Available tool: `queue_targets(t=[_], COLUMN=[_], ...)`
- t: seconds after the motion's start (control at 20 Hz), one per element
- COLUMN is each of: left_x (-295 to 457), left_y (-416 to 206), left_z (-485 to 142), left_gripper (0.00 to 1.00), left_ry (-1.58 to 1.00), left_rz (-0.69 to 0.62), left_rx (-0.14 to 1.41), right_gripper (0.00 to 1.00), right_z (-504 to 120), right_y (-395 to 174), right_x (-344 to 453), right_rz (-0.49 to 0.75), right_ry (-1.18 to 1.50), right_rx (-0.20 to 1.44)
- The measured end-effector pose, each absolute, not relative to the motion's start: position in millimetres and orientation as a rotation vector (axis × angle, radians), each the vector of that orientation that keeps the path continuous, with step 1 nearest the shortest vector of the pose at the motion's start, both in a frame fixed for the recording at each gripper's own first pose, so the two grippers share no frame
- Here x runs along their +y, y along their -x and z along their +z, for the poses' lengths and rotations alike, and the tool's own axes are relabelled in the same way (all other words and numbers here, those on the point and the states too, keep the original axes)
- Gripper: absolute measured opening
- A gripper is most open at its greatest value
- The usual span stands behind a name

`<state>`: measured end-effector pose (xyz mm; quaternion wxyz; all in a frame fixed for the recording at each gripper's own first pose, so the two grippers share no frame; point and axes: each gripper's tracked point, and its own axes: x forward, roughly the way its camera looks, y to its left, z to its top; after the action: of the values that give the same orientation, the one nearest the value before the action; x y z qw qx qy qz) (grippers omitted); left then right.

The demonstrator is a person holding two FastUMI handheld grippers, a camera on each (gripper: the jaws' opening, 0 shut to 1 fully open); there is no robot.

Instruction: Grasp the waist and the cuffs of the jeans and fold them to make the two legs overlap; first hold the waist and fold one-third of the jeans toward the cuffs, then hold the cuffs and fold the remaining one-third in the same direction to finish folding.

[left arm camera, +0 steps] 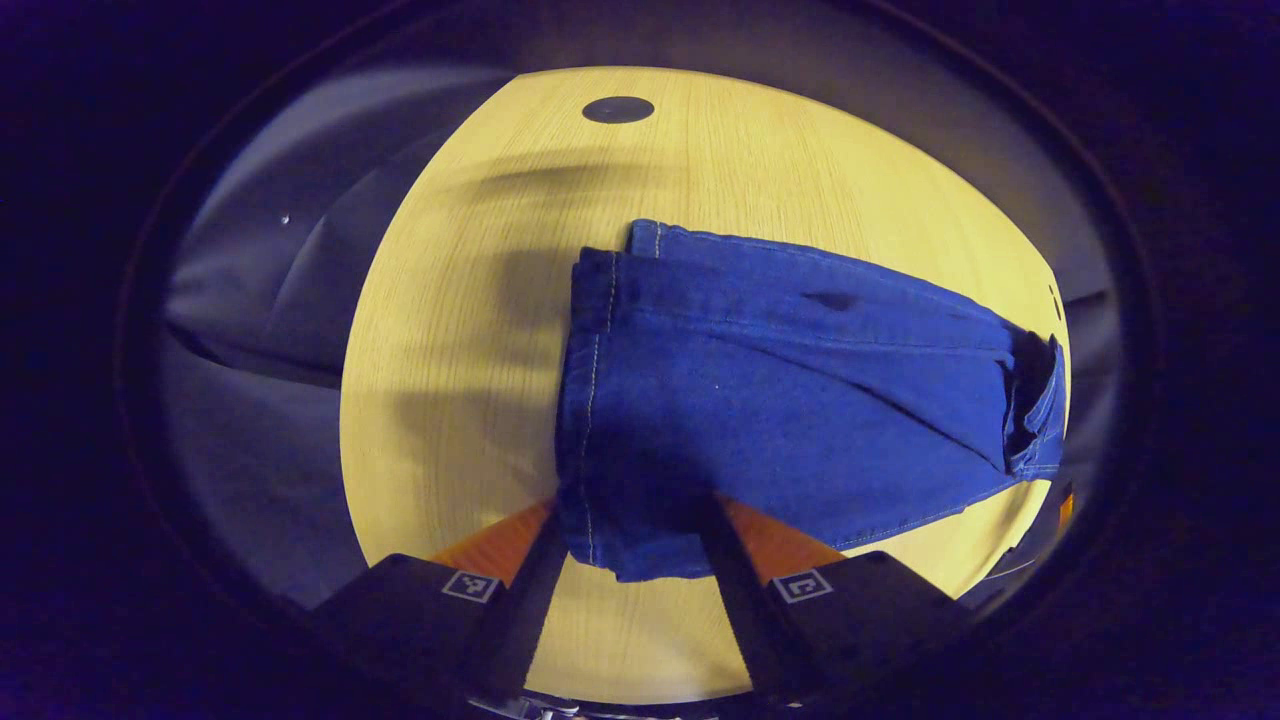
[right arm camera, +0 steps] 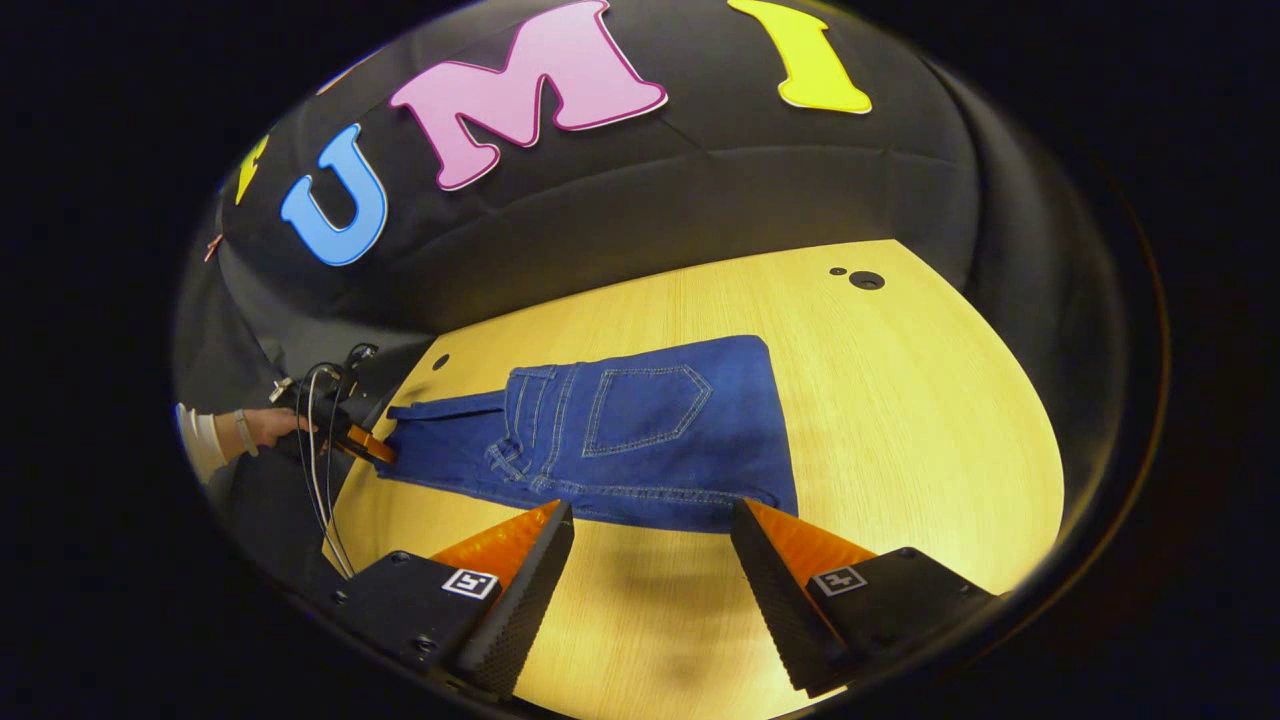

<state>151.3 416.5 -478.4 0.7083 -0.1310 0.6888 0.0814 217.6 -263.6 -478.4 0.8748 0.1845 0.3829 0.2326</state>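
Two layers of blue denim jeans [right arm camera: 640, 430] lie mid-frame on the yellow wooden table [right arm camera: 900, 420], waist third already folded over. Left gripper [left arm camera: 630, 540] straddles the cuff end, fingers apart, not clamped; right gripper [right arm camera: 650, 560] released, lower centre. Next, my guess: pinch cuffs, fold last third

Blue jeans [right arm camera: 640, 440] on yellow wood-grain table [right arm camera: 900, 420].

Pale wooden table [right arm camera: 930, 400] with dark round holes, black cloth wall [right arm camera: 700, 190] behind.
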Motion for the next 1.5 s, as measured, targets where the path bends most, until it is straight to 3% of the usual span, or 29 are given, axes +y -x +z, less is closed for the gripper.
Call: queue_targets(t=[0.1, 0.15, 0.25, 0.3, 0.55, 0.85, 1.25, 1.35, 1.5], left_x=[403, 396, 398, 397, 381, 313, 66, 1, -75], left_y=[-159, -163, -164, -163, -167, -208, -283, -299, -307], left_z=[-482, -481, -478, -478, -461, -337, -216, -218, -281], left_gripper=[0.65, 0.46, 0.17, 0.14, 0.12, 0.1, 0.1, 0.1, 0.1], left_ry=[0.277, 0.285, 0.277, 0.294, 0.423, 0.477, 0.465, 0.44, 0.372], left_rz=[0.139, 0.133, 0.135, 0.134, 0.07, -0.135, -0.52, -0.61, -0.653], left_rx=[1.532, 1.517, 1.509, 1.507, 1.435, 1.161, 0.937, 0.923, 1.03], right_gripper=[0.97, 0.97, 0.97, 0.97, 0.97, 0.97, 0.97, 0.97, 0.97], right_z=[-477, -477, -478, -478, -469, -456, -436, -431, -418], right_y=[-217, -216, -214, -214, -218, -229, -233, -234, -232], right_x=[-261, -261, -261, -261, -271, -296, -327, -341, -365], right_rz=[0.49, 0.493, 0.493, 0.493, 0.481, 0.446, 0.447, 0.436, 0.418], right_ry=[-0.398, -0.397, -0.389, -0.387, -0.402, -0.427, -0.454, -0.465, -0.492], right_rx=[0.798, 0.798, 0.802, 0.803, 0.784, 0.74, 0.689, 0.674, 0.644])
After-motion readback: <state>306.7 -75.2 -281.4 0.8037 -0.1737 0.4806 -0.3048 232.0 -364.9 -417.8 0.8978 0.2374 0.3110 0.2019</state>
